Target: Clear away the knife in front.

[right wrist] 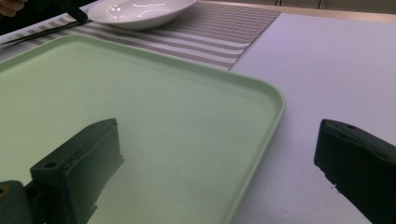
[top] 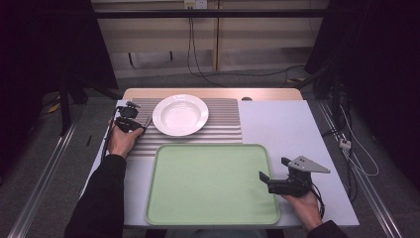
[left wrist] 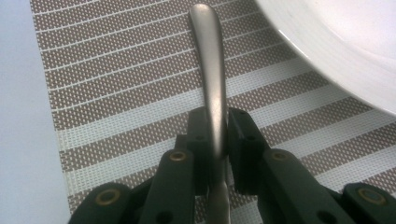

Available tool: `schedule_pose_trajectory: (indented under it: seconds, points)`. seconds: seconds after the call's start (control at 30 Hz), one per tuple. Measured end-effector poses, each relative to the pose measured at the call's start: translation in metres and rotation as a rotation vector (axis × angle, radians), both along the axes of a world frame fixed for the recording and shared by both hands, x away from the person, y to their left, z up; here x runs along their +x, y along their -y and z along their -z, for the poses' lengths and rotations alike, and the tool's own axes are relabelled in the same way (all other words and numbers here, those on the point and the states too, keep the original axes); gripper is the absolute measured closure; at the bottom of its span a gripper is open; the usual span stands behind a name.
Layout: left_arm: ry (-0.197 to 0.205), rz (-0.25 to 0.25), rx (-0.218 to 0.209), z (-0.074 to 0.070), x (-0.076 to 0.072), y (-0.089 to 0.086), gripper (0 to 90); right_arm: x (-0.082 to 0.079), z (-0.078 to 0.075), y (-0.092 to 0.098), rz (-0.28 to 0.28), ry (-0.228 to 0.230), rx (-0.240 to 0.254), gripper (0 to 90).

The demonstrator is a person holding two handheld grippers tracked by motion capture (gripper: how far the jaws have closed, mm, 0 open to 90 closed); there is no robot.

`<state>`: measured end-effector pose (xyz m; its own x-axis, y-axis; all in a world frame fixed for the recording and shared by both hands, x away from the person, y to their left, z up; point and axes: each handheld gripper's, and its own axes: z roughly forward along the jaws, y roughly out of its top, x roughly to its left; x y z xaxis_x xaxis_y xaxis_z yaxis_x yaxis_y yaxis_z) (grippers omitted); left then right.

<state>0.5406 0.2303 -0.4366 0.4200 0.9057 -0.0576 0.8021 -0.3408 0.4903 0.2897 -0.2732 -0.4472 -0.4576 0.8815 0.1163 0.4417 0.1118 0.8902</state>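
- Metal utensil handle (left wrist: 211, 88): a slim, brushed-steel piece of cutlery, gripped between the pads of the left gripper (left wrist: 215, 140); its rounded end points away from the camera over the striped placemat (left wrist: 116, 93). Which kind of cutlery it is cannot be told, since the working end is hidden under the gripper.
- The left gripper's jaws are drawn in narrow, both pads pressing on the handle's sides; in the high view this gripper (top: 141, 125) sits at the placemat's left edge (top: 223, 134), held by the person's left hand (top: 121, 141).
- Just beside the handle lies the white plate (left wrist: 345, 42); in the high view it rests on the far part of the placemat (top: 179, 115), close to the gripper's tip.
- The right gripper (right wrist: 219, 158) stands wide, nothing between its jaws; one jaw hangs over the green tray (right wrist: 140, 102), the other over the pale table surface (right wrist: 336, 70).
- In the high view the right gripper (top: 270, 174) hovers at the tray's right rim (top: 271, 168), well apart from the plate, held by the right hand (top: 304, 206).
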Motion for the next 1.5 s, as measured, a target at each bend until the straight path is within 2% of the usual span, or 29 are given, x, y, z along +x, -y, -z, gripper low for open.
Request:
schedule_pose_trajectory:
  seconds: [0.2, 0.27, 0.37, 0.6, 0.77, 0.87, 1.03, 1.33, 1.5]
  points:
    - [0.016, -0.018, -0.002, -0.004, -0.002, -0.004, 79.9, 0.0, 0.0, 0.0, -0.001, 0.0, -0.001, 0.4]
    - [0.013, -0.021, -0.01, -0.006, -0.004, -0.006, 79.9, 0.0, 0.0, 0.0, 0.0, 0.0, 0.0, 0.4]
    - [0.031, -0.022, -0.029, -0.012, -0.006, -0.008, 79.9, 0.0, 0.0, 0.0, 0.001, 0.0, -0.001, 0.4]
    - [0.051, 0.01, -0.048, -0.023, -0.015, -0.009, 79.9, 0.0, 0.0, 0.0, 0.0, -0.001, -0.001, 0.4]
    - [0.086, 0.03, -0.055, -0.031, -0.025, -0.005, 79.9, 0.0, 0.0, 0.0, 0.0, 0.0, 0.001, 0.4]
    - [0.097, 0.048, -0.05, -0.036, -0.03, -0.002, 79.9, 0.0, 0.0, 0.0, 0.001, -0.001, 0.0, 0.4]
    - [0.108, 0.071, -0.071, -0.044, -0.038, 0.002, 79.9, 0.0, 0.0, 0.0, 0.002, 0.0, -0.001, 0.4]
    - [0.136, 0.082, -0.071, -0.048, -0.052, 0.012, 79.9, 0.0, 0.0, 0.0, 0.001, -0.001, 0.001, 0.5]
    - [0.144, 0.105, -0.096, -0.052, -0.059, 0.018, 79.8, 0.0, 0.0, 0.0, 0.002, 0.0, 0.0, 0.5]
